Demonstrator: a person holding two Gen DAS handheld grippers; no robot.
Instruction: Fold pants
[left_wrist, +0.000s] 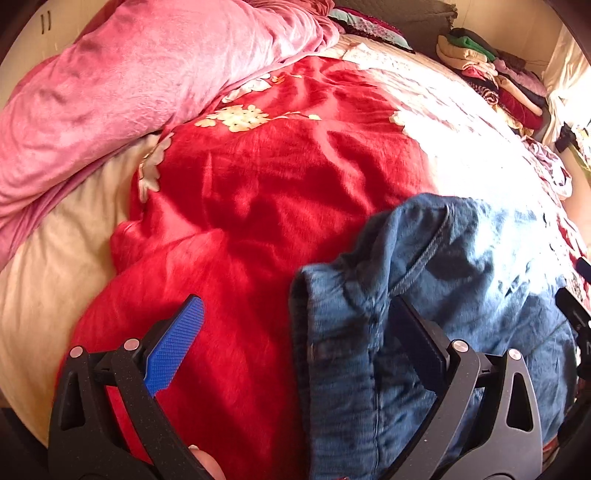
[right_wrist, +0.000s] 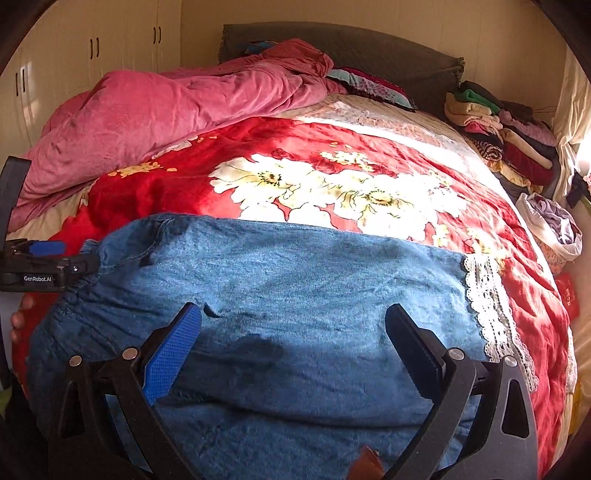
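Note:
Blue denim pants (right_wrist: 295, 280) lie spread across the red floral blanket (right_wrist: 332, 147), with a white lace hem (right_wrist: 487, 306) at their right end. My right gripper (right_wrist: 295, 332) hovers open low over the middle of the pants, nothing between its fingers. In the left wrist view the pants (left_wrist: 461, 295) fill the lower right, bunched at the waist end. My left gripper (left_wrist: 295, 321) is open and straddles that edge: the black finger (left_wrist: 417, 332) is over the denim, and the blue-padded finger (left_wrist: 177, 343) is over the blanket (left_wrist: 258, 206). The left gripper's housing (right_wrist: 40, 275) shows at the pants' left end.
A crumpled pink quilt (right_wrist: 166, 107) lies along the bed's far left. Stacked folded clothes (right_wrist: 509, 136) line the far right by the dark headboard (right_wrist: 369, 48). A white bag of laundry (right_wrist: 554, 225) sits at the right edge. Cream wardrobe doors (right_wrist: 92, 48) stand behind.

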